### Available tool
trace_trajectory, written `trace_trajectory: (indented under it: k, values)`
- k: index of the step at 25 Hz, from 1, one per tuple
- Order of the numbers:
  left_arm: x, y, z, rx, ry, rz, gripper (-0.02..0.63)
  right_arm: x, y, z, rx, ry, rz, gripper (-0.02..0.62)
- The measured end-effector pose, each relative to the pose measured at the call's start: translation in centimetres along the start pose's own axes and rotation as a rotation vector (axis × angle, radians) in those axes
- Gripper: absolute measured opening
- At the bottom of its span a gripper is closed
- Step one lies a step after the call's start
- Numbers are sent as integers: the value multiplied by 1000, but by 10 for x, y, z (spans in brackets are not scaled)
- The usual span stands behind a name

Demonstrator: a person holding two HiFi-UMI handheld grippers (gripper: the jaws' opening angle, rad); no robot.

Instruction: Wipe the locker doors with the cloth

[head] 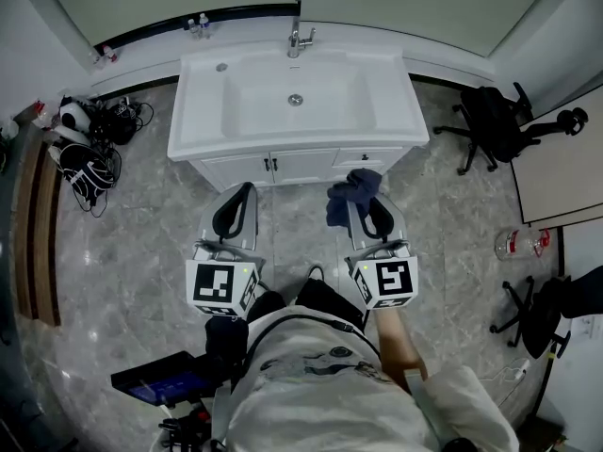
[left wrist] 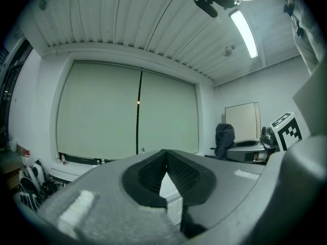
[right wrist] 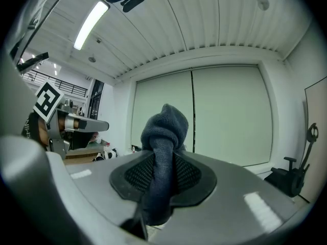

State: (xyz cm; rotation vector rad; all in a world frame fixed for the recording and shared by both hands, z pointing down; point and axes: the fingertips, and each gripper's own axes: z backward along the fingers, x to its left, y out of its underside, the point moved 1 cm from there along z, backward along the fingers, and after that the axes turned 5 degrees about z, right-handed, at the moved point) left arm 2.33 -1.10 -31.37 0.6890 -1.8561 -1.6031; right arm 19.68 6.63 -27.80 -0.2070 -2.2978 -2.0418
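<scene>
— What takes up the most room?
— The floor (head: 132,262): glossy grey stone-look tiles, bare between the person and the sink cabinet (head: 193,139). Behind the cabinet stand two flat, pale wall panels (left wrist: 102,111), split by a thin dark upright line.

— And the cabinet?
— White and boxy, with a smooth top, rounded corners and a deep rectangular basin (head: 273,102). The cabinet doors (head: 303,167) below are flat and white with small dark handles.

— What's at the sides?
— To the right there is a black wheeled chair (head: 492,119), well apart from the grippers. To the left, a pile of bags (head: 89,149) and cables lies near the cabinet's corner. The strip straight in front of the doors is free.

— The grippers?
— Both are grey moulded plastic with black ribbed pads, side by side in front of the doors. The left gripper (left wrist: 164,154) is clenched with its tips together and nothing between them. The right gripper (right wrist: 166,162) is clamped on the cloth (right wrist: 164,137).

— Where exactly is the cloth?
— It is dark blue and nubbly, pinched between the pads and bunched in a rounded lump above the tips. In the head view it (head: 353,196) sits just before the cabinet's right front. I cannot tell whether it touches.

— Anything smaller?
— A shiny metal tap (head: 298,40) stands behind the basin, and a clear bottle (head: 518,244) lies on the floor at the right.
</scene>
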Motion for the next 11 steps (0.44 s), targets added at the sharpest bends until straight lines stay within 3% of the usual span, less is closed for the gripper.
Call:
trace_trajectory:
  k: [11]
  values:
    - [-3, 1, -9, 6, 23, 1, 2, -2, 2, -4, 11, 4, 6, 92]
